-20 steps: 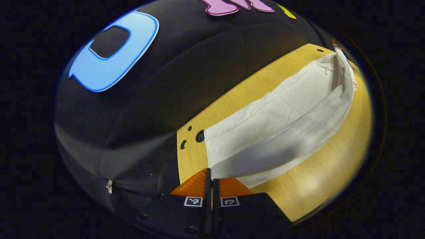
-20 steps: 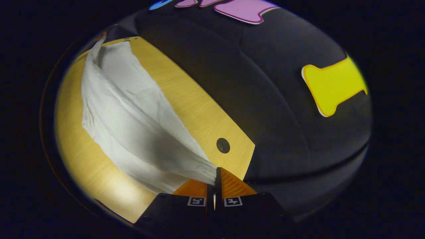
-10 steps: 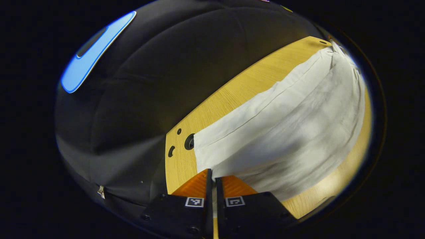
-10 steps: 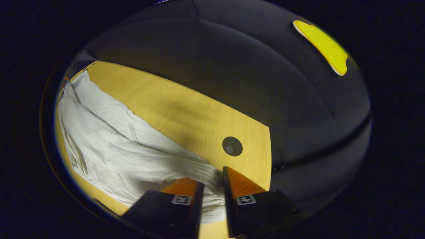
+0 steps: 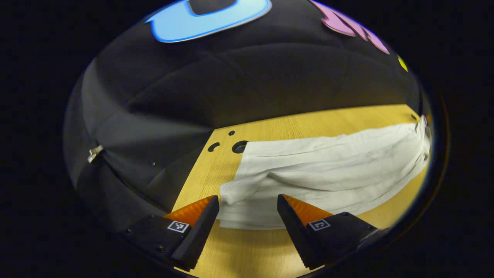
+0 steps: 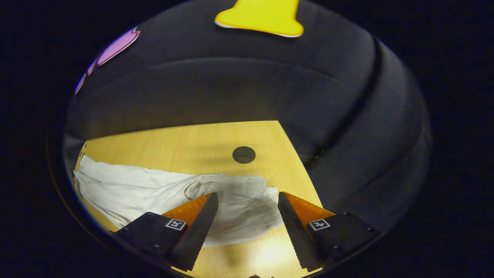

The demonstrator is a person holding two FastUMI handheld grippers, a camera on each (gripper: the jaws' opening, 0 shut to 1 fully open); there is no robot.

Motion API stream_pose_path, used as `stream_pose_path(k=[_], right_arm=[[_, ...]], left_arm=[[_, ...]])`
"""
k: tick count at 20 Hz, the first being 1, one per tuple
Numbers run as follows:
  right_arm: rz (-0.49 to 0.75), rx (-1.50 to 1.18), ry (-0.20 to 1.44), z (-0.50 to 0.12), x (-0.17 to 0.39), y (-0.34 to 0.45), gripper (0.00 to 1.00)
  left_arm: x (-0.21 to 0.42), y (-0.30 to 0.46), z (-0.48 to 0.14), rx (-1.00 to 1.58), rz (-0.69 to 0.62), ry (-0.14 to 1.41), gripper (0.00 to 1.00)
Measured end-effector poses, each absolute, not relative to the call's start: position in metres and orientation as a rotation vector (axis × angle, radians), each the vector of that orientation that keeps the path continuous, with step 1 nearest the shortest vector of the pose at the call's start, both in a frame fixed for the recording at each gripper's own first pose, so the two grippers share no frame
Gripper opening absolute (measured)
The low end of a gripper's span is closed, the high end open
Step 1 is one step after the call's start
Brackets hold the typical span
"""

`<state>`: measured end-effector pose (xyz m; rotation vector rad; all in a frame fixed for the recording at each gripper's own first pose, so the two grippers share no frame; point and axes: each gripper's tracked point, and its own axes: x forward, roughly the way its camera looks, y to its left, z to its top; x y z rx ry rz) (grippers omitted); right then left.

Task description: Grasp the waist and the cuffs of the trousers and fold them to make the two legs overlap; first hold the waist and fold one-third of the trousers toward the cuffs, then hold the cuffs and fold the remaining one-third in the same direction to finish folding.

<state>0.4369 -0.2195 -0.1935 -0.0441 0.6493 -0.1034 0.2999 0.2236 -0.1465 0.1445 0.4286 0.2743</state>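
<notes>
White trousers (image 5: 328,170) lie flat along the wooden table (image 5: 308,121), the two legs laid one on the other. In the left gripper view one end of them (image 5: 247,204) rests on the table just beyond my left gripper (image 5: 247,202), which stands open with nothing held. In the right gripper view the other end (image 6: 247,200) lies crumpled on the table under and ahead of my right gripper (image 6: 247,199), also open and holding nothing. The rest of the cloth (image 6: 127,185) runs off to the left.
Round holes pierce the table near its corners (image 5: 239,146) (image 6: 243,154). The black cloth wall (image 5: 231,88) stands close behind the table's far edge and sides. Bare wood lies in front of the trousers near both grippers.
Both grippers were shut on the trousers' ends and held them up; now both have opened and drawn back, and the trousers lie flat on the table.
</notes>
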Motion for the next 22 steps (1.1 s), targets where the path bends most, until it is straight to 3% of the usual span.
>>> stream_pose_path(k=[11, 22], right_arm=[[-0.288, 0.291, 0.638, -0.239, 0.426, -0.245, 0.99], [-0.309, 0.209, 0.657, -0.270, 0.436, -0.242, 0.99]], left_arm=[[0.182, 0.203, -0.077, -0.120, 0.307, 0.268, 0.97], [0.146, 0.174, -0.072, -0.191, 0.337, 0.262, 0.93]])
